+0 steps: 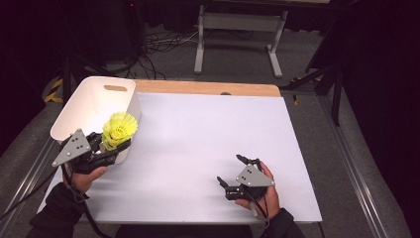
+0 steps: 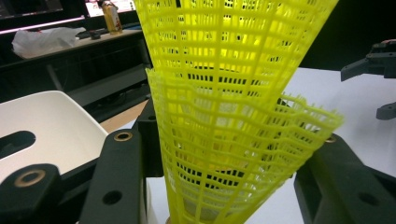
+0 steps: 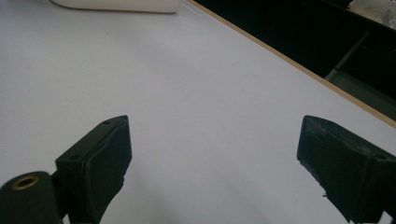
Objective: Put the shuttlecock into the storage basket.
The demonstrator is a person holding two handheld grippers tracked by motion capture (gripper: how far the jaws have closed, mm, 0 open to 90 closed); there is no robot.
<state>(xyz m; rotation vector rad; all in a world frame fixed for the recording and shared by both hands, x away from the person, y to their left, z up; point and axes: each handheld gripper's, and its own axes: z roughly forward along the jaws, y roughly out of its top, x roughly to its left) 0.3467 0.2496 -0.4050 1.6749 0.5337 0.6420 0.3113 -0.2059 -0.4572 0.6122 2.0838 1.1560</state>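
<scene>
Two nested yellow plastic shuttlecocks (image 1: 119, 130) (image 2: 233, 116) are held in my left gripper (image 1: 110, 146) (image 2: 224, 186), which is shut on their lower end. It hovers at the near right corner of a white bin (image 1: 94, 106) (image 2: 46, 126) at the table's left. My right gripper (image 1: 232, 171) (image 3: 212, 163) rests low over the white table top (image 1: 198, 139) (image 3: 187, 84) at the near right, jaws wide open with nothing between them. That right gripper (image 2: 373, 74) also appears far off in the left gripper view.
The white bin has a slot handle (image 1: 115, 88) in its far wall. A wooden strip (image 1: 208, 88) edges the table's far side. Beyond it stand a grey table frame (image 1: 237, 29) and cables on the floor. Dark shelving (image 2: 70, 60) lies behind the bin.
</scene>
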